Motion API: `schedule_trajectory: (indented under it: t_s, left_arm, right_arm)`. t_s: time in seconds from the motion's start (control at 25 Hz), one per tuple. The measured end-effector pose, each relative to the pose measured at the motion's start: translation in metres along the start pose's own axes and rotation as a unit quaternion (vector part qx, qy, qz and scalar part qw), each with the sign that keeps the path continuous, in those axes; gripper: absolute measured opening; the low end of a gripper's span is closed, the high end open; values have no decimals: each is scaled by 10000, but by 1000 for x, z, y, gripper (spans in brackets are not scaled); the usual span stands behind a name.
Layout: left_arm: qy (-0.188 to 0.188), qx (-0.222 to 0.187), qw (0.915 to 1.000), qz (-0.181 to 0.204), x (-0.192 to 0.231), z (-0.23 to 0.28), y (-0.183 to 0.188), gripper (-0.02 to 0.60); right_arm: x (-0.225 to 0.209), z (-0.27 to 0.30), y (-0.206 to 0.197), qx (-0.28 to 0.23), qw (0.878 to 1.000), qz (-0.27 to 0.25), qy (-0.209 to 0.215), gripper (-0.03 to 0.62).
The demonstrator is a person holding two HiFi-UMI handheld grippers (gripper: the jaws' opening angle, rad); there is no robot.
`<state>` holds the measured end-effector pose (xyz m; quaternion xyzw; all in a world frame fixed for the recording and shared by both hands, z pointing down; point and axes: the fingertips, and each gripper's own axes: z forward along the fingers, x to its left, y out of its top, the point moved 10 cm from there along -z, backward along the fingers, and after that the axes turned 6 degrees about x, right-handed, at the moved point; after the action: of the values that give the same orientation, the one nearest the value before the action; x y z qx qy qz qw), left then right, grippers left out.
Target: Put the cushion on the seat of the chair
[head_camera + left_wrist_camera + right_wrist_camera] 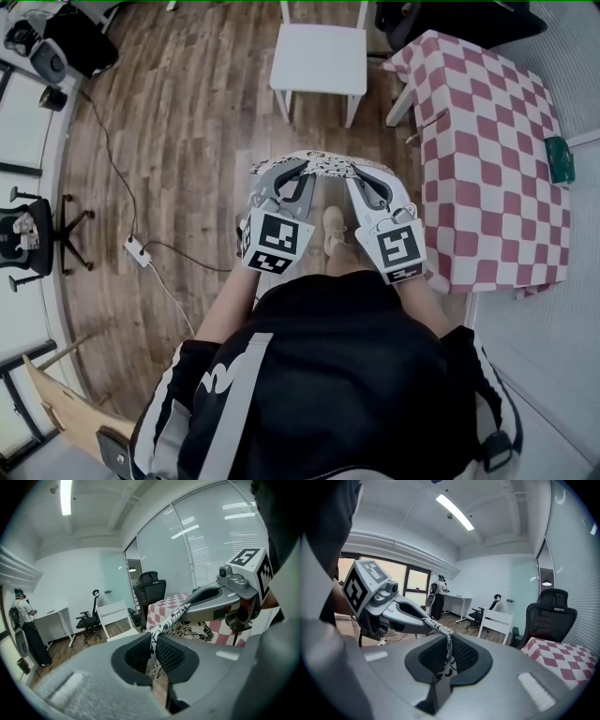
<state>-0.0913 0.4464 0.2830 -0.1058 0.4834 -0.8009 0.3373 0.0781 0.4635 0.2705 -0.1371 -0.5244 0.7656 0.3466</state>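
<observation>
The cushion (pixel 323 166), white with a black flower print, hangs between my two grippers in front of me. My left gripper (pixel 281 174) is shut on its left edge, and the fabric (pixel 165 626) runs out from between those pads. My right gripper (pixel 361 178) is shut on the right edge, where a strip of cushion (pixel 440 631) shows between its pads. The white chair (pixel 319 58) stands ahead on the wood floor, its seat bare. It also appears small in the left gripper view as the chair (pixel 115 616) and in the right gripper view as the chair (pixel 499 623).
A table with a red-and-white checked cloth (pixel 492 159) stands to the right of the chair. A black office chair (pixel 151 590) is behind it. A power strip and cable (pixel 139 249) lie on the floor at the left. A person (pixel 26 625) stands by a desk far off.
</observation>
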Motion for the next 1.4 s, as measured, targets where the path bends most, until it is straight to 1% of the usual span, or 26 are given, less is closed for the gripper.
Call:
schedule_trajectory:
  t_s: [0.52,0.68,0.84,0.96,1.16,1.4]
  left_arm:
    - [78,184,9998,-76,47,66,31,17]
    - [107,227,9996,-135,55,91,39,17]
    - [128,279,9995,-66,64,116,50,17]
    - [184,281,9994,-86,67,130,56,17]
    - [285,280,9991,-138,73,145,62,17]
    - [342,271,9989,-167,79,152,67,17]
  right_arm:
    - [-66,59,13,172,9996,-196,115,12]
    - [-93,75,12,210,9994,-193,211,12]
    - [-120,89,11,203,9991,-221,290,12]
    - [-135,97,11,206,9987,-284,366,13]
    - [-152,108,11,176,9986,-298,408,12]
    - [-159,116,11,163,9986,-228,439,13]
